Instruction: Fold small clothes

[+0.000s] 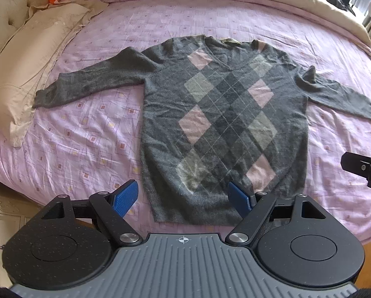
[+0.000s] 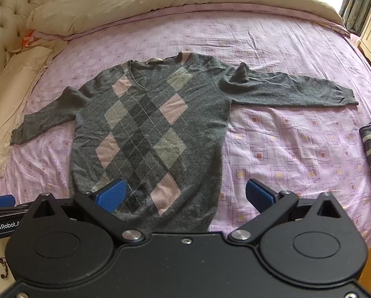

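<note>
Bed sheet [image 1: 86, 134]: sweater [image 1: 217, 124] flat, neck away, sleeves sideways.

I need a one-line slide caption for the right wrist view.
Open right hand-held gripper above the hem of a grey argyle sweater spread flat on a pink bedsheet.

Grey sweater [image 1: 217, 124] with pink argyle diamonds on lilac, seemingly square-patterned sheet [image 1: 91, 134].
</note>
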Tool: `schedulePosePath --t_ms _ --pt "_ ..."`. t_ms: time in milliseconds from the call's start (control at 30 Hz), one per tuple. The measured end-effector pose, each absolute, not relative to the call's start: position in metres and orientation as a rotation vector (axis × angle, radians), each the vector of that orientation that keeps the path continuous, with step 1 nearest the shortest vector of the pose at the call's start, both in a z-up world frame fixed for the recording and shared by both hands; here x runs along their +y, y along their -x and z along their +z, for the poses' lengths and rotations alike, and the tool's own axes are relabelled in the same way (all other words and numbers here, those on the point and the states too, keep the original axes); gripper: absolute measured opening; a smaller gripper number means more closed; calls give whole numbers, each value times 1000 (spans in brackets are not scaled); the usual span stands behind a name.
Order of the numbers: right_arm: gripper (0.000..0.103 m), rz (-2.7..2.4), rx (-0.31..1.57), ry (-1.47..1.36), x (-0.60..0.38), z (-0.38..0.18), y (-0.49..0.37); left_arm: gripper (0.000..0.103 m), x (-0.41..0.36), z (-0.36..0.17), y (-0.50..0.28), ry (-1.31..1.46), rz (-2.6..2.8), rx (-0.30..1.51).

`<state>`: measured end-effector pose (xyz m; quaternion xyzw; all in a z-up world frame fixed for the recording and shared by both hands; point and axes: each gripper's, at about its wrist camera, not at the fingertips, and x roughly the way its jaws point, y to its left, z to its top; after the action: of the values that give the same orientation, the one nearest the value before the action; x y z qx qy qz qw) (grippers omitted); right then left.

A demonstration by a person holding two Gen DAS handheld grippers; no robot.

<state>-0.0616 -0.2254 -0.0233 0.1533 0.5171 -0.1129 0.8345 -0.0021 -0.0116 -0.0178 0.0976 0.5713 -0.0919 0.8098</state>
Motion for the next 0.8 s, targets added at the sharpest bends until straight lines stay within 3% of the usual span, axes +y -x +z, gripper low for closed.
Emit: schedulePosePath --t_ms 800 --pt "102 -226 1117 -336 -222 -30 56 78 -6 -20 -4 -191 -177 1234"
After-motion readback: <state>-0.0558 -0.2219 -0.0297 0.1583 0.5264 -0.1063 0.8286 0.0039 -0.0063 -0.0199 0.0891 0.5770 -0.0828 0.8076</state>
